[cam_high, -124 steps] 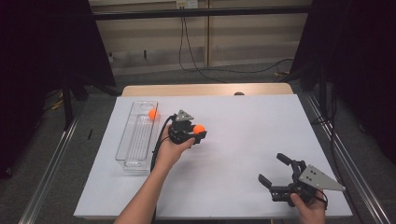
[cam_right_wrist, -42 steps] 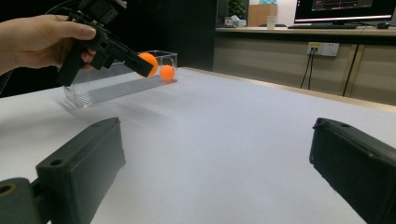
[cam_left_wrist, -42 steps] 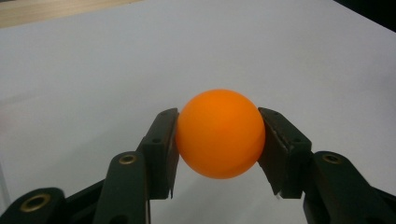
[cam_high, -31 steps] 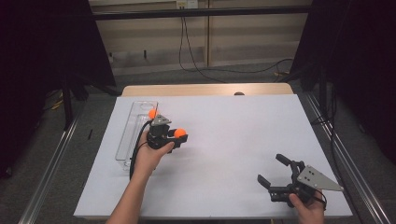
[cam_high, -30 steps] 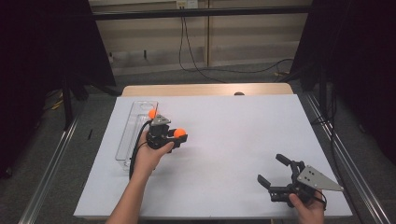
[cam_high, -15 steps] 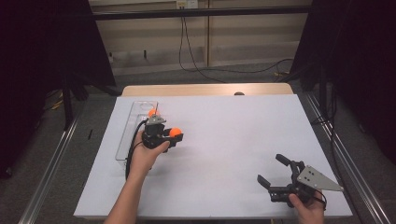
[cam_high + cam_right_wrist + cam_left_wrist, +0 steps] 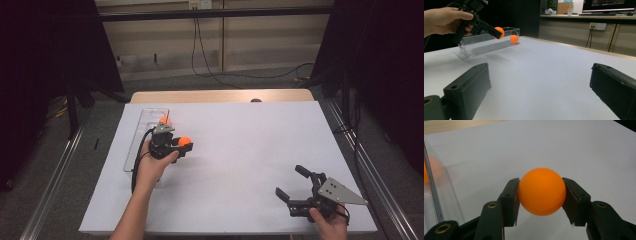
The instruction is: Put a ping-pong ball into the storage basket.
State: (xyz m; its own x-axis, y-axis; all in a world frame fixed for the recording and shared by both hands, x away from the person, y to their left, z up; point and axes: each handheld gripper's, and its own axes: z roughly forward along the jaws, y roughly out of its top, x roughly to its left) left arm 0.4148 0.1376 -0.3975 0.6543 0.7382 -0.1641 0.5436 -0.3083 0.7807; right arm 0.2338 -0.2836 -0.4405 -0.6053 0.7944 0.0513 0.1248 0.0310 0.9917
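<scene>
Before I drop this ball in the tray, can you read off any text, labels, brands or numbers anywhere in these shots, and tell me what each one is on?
No text can be read.
Monitor in the background of the right gripper view: coloured lines on the screen, too small and blurred to read.
Orange ball, clear tray, left gripper, right gripper, white table: no markings seen.

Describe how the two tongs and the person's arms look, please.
Both tongs, left and right, are black with two flat jaws and brass-coloured rivets. The right one carries a grey three-cornered plate; a black cable trails from the left one. Both forearms are bare, without sleeves.
</scene>
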